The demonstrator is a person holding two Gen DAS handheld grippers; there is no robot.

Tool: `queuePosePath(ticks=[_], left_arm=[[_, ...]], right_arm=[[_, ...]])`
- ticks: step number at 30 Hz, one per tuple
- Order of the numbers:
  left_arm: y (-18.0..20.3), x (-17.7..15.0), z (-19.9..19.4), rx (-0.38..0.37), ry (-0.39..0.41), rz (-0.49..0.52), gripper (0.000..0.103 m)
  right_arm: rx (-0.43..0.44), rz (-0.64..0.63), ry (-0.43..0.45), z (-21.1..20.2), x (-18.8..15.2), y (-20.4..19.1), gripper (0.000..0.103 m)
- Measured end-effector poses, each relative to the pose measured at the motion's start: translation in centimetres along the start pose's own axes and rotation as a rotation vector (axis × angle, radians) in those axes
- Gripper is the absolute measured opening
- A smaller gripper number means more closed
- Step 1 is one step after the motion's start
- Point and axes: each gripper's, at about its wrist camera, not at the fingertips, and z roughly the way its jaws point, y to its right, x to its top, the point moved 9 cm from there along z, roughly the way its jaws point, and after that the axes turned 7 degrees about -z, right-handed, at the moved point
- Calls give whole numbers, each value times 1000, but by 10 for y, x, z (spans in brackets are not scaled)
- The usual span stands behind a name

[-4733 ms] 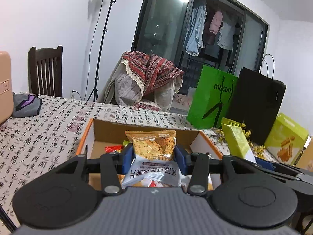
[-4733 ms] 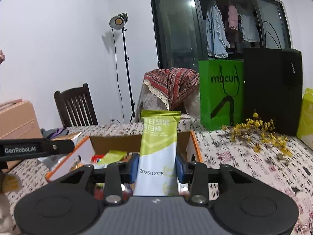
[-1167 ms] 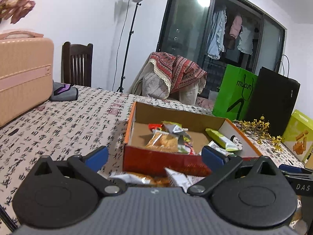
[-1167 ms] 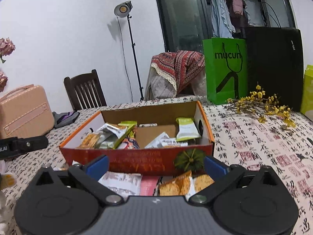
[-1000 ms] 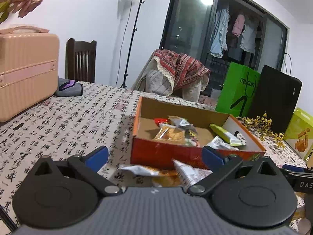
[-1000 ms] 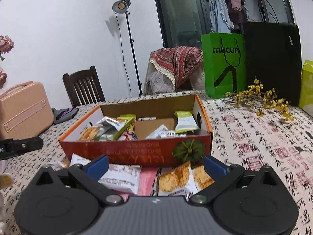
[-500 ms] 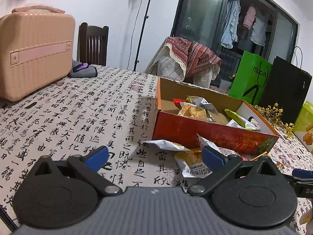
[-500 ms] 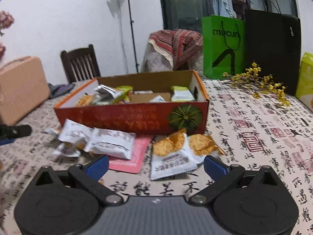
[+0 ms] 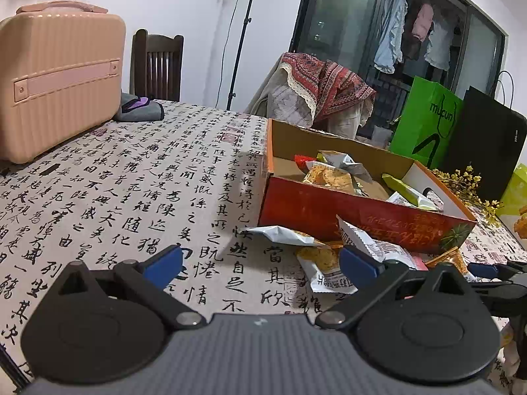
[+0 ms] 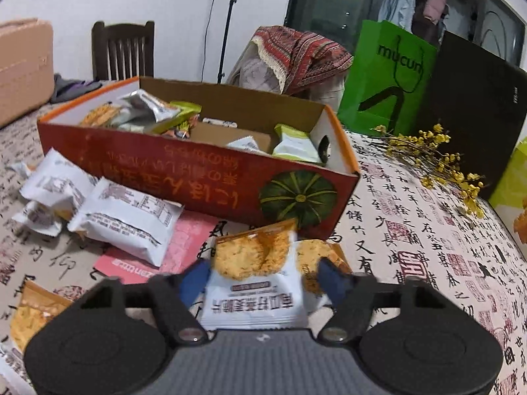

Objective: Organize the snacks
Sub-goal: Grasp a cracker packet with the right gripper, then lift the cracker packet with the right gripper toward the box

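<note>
An open red cardboard box (image 10: 197, 164) with a pumpkin print holds several snack packets; in the left wrist view the same box (image 9: 346, 210) sits right of centre. Just in front of the box, a white and orange cracker packet (image 10: 250, 296) lies on the tablecloth. My right gripper (image 10: 263, 279) is low over it with its jaws closing. The packet is between the blue pads, which are not squeezing it. My left gripper (image 9: 260, 265) stands wide open over bare tablecloth, with loose packets (image 9: 316, 256) by its right finger.
More loose packets (image 10: 125, 217) and a pink flat pack (image 10: 187, 237) lie left of the held-over packet. A pink suitcase (image 9: 59, 79) stands far left. A green bag (image 10: 388, 79), a black bag (image 10: 477, 105) and dried yellow flowers (image 10: 438, 158) are at the right.
My right gripper has dropped toward the table and rolled, and its jaws have narrowed from wide open around the cracker packet. The left gripper has sunk a little and stays open.
</note>
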Motion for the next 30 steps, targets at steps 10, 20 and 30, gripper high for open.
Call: queuePosePath(ticks=[10,20,30], left_arm=[[10,-3,2,-8,-13,15,103],[31,-11,0,-28,-36,42,103],[69,-38,-4,-56,-119,85,103]], right_arm=[[7,47,85,-27,2,7,44],[9,115,184,-72,-4,20,44],[3,170,194,-95,-32,35,44]])
